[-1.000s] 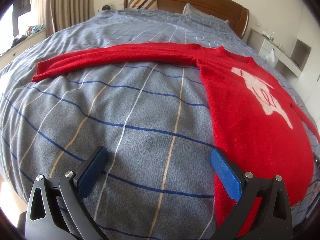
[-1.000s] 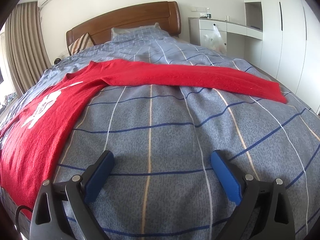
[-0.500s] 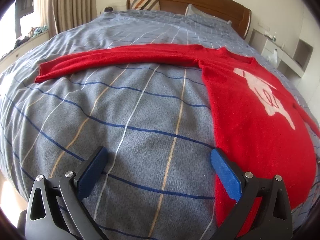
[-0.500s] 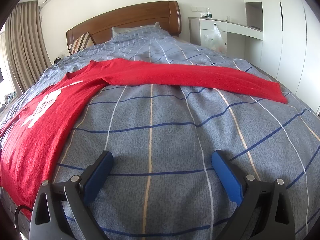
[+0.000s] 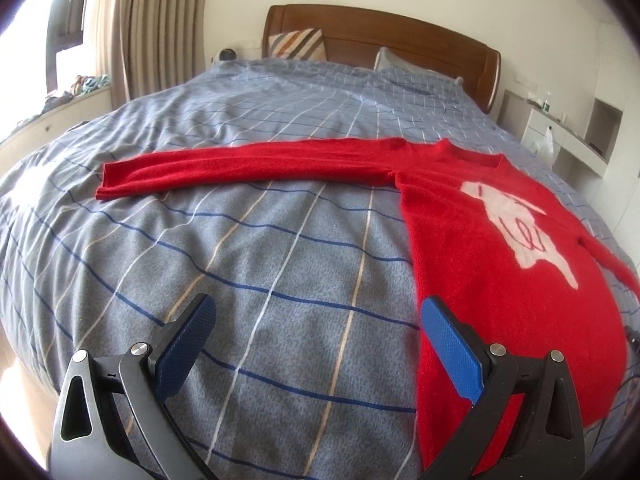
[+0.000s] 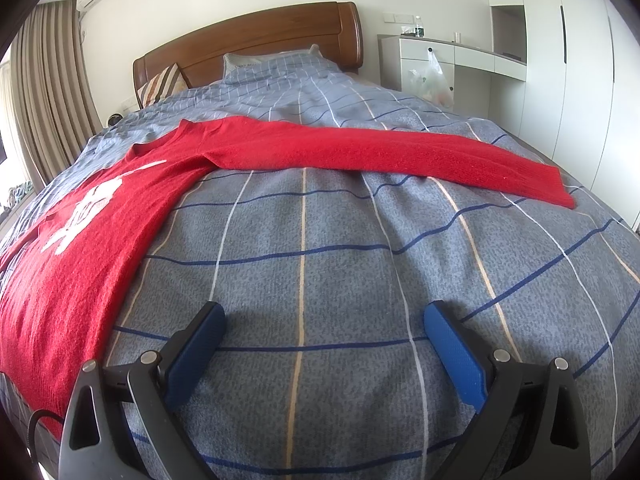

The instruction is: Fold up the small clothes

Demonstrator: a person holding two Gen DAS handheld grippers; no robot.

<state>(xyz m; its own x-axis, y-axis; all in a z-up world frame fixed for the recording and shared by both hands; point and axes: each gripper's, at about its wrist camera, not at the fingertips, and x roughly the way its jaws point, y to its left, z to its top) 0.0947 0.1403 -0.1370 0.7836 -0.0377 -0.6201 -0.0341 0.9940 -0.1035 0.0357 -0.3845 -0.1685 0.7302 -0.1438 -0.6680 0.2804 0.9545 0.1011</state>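
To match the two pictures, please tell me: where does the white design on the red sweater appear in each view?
Left wrist view: white design at right, on the red sweater.
Right wrist view: white design at left.
Shared landmark: wooden headboard at top.

One red sweater (image 5: 500,264) lies on one bed (image 5: 280,248), with two sleeves spread out, one to each side. Two grippers show, the left (image 5: 316,320) and the right (image 6: 324,320), each with two blue pads. At the headboard (image 5: 400,36) sit two pillows: one striped (image 5: 296,44), one checked (image 5: 416,72). One plastic bag (image 6: 430,80) hangs beside the bed.
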